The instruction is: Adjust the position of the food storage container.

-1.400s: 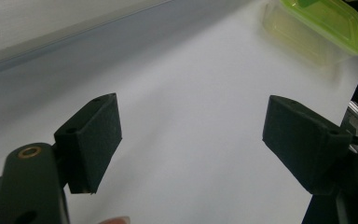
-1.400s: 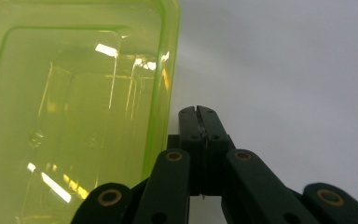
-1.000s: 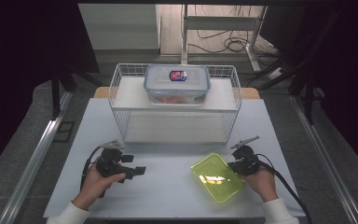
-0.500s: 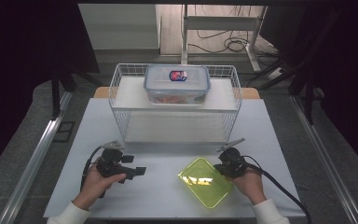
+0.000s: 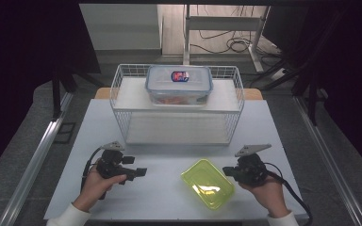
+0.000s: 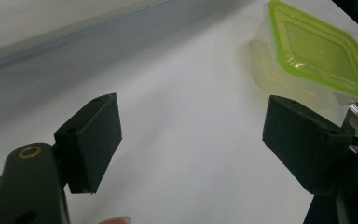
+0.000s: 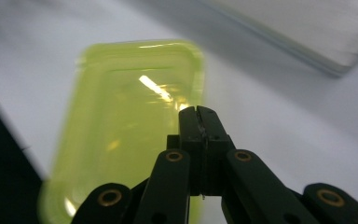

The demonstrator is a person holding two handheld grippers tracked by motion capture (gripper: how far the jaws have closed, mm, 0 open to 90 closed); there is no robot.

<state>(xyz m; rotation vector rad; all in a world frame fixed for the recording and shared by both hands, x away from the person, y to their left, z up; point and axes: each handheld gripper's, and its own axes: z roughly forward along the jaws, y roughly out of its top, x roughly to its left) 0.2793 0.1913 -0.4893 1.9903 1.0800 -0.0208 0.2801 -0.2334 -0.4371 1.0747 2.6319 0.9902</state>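
Note:
A clear container with a yellow-green lid [image 5: 207, 186] is at the front right of the white table [image 5: 160, 200]. My right gripper [image 5: 226, 170] is at its right rim, jaws shut, tips pinching the lid's edge [image 7: 198, 112]. In the right gripper view the lid [image 7: 130, 121] is blurred and stretches away to the left of the tips. My left gripper [image 5: 141, 172] rests at the front left, open, with bare table between its pads [image 6: 191, 126]. In the left gripper view the container [image 6: 317, 51] is off to the upper right.
A white wire rack [image 5: 118, 94] stands across the back of the table. On its top shelf sits a clear box with a blue-rimmed lid [image 5: 179, 84]. The lower shelf [image 5: 179, 129] holds nothing. Dark floor drops off on both sides.
The right gripper has carried the yellow-green container to the left, and the container now looks larger and turned. The left gripper has stayed in place.

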